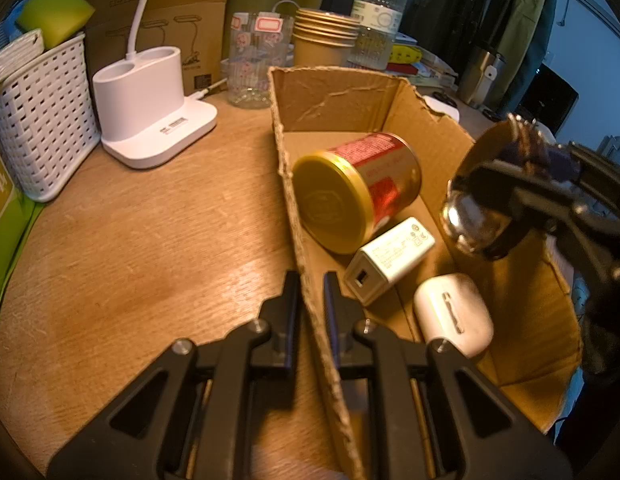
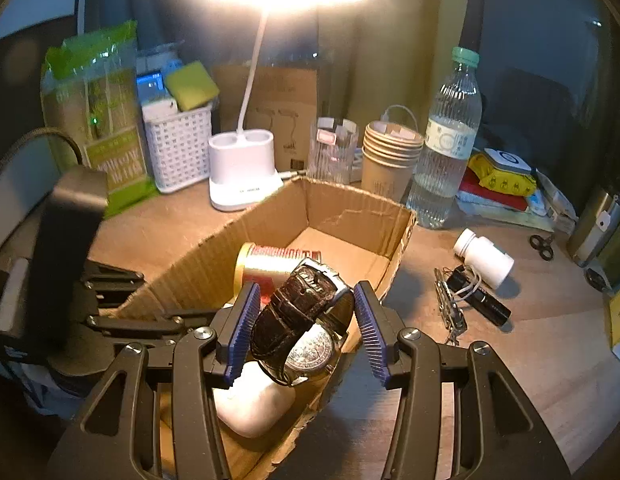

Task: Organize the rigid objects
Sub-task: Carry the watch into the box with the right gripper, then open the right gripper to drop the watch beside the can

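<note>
An open cardboard box [image 1: 334,96] stands on the wooden table. My left gripper [image 1: 312,300] is shut on its torn left wall, one finger outside and one inside. In the box lie a red and gold can [image 1: 358,192] on its side, a white charger [image 1: 390,260] and a white earbud case [image 1: 454,316]. My right gripper [image 2: 305,300] is shut on a wristwatch [image 2: 301,312] with a dark leather strap and a silver case. It holds the watch in the air over the box's near end, above the earbud case [image 2: 253,400]. The left wrist view shows the watch [image 1: 470,216] above the box's right wall.
Behind the box stand a white lamp base [image 1: 149,104], a white basket [image 1: 41,120], a glass [image 1: 253,64], stacked paper cups [image 1: 322,40] and a water bottle [image 2: 446,140]. Right of the box lie a white pill bottle [image 2: 486,258], a black flashlight [image 2: 486,300] and keys [image 2: 450,308].
</note>
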Tool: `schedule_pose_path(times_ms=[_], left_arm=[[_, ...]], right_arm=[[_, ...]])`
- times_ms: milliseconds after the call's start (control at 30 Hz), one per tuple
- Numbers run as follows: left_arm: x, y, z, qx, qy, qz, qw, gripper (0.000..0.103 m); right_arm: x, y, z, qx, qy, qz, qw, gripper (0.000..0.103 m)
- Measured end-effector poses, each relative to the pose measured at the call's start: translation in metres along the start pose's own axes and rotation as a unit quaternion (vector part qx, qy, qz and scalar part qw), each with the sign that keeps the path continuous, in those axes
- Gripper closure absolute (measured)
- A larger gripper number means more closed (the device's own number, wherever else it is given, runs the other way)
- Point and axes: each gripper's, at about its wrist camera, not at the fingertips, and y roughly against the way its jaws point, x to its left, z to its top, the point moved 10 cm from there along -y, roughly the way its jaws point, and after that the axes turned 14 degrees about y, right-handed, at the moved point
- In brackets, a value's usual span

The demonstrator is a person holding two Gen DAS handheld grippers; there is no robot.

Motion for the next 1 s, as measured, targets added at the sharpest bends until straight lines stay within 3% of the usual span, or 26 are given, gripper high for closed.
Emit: schedule_pose_path(times_ms=[600,1000], left_arm=[[0.000,0.000,0.000,0.000,0.000,0.000,1.0000,0.090],[0.000,0.000,0.000,0.000,0.000,-0.001,1.0000,0.090]], right_arm=[[0.007,-0.016,-0.013,0.045,0.038,-0.031,0.998,0.050],[0.015,-0.016,-0.012,0.046,0.034,-0.010,0.998,0.044]])
